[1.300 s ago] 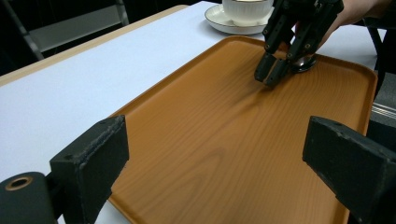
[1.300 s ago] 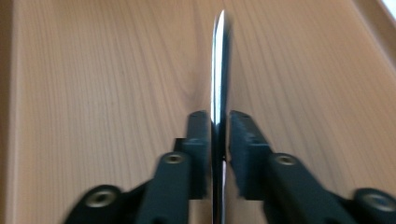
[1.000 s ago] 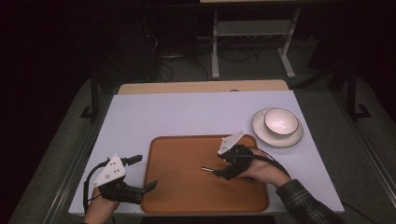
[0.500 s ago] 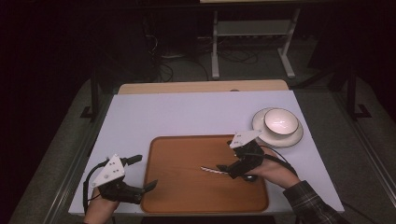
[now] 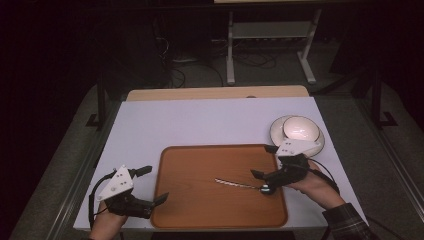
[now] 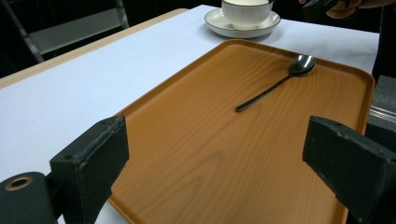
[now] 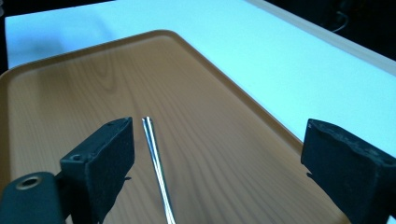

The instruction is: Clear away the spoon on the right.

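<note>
I see the brown tray (image 5: 200, 210) lying near the front of the white table (image 5: 200, 122), its long front rim close to the table's near edge. The spoon (image 5: 239, 184) lies flat on the tray's right half, bowl toward the right rim, handle pointing toward the tray's middle. My right gripper (image 5: 263, 175) sits over the tray's right rim, just beside the spoon's bowl, with its jaws set wide apart and gripping nothing; in the right gripper view the spoon handle (image 7: 156, 168) runs along the wood just inside the left jaw, with wide bare tray between it and the right jaw. My left gripper (image 5: 152, 185) rests at the tray's left front corner, jaws likewise spread wide and empty; the left gripper view shows bare wood between them and the spoon (image 6: 275, 84) well beyond. The cup (image 5: 301, 128) on its saucer (image 5: 277, 131) stands on the table off the tray's far right corner, just behind the right gripper. The table's far half and left strip lie open.
</note>
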Demonstrator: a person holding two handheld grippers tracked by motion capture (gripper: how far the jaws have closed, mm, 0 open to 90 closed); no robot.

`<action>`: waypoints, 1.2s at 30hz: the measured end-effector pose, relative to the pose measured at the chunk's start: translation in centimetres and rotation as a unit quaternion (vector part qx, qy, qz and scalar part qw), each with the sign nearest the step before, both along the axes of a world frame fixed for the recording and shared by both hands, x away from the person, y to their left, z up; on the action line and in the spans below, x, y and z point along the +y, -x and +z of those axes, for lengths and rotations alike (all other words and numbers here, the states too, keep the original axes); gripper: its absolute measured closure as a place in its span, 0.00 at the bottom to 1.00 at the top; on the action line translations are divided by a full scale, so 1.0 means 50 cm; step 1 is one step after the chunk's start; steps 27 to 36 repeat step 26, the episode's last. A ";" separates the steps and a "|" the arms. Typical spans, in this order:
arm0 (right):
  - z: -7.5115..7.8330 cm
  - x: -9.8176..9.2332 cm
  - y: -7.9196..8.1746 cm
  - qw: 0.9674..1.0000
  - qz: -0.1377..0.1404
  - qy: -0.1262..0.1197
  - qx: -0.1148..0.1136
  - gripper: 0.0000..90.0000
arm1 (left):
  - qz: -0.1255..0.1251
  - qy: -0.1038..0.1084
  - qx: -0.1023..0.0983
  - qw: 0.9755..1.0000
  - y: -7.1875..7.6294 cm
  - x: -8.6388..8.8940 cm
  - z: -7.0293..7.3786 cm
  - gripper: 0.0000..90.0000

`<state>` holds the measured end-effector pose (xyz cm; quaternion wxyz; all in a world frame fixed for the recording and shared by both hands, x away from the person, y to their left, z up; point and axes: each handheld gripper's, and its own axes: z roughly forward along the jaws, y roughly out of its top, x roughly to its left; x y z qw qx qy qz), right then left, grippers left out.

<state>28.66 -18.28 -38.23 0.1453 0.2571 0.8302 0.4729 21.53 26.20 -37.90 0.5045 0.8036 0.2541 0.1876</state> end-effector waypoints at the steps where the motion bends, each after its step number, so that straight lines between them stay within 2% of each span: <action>1: 0.001 -0.008 0.003 1.000 -0.003 -0.003 -0.001 0.10 | 0.000 0.000 0.000 1.000 0.000 0.000 0.000 0.07; 10: -0.005 -0.072 0.027 0.999 -0.034 -0.023 -0.009 0.10 | 0.001 0.001 0.001 1.000 0.000 0.001 0.000 0.07; 15: -0.010 -0.096 0.039 0.998 -0.041 -0.041 -0.011 0.10 | 0.003 0.000 -0.001 1.000 0.000 0.003 0.001 0.07; 36: -0.014 -0.106 0.046 0.998 -0.042 -0.048 -0.016 0.10 | 0.005 0.001 -0.002 1.000 0.000 0.005 0.001 0.07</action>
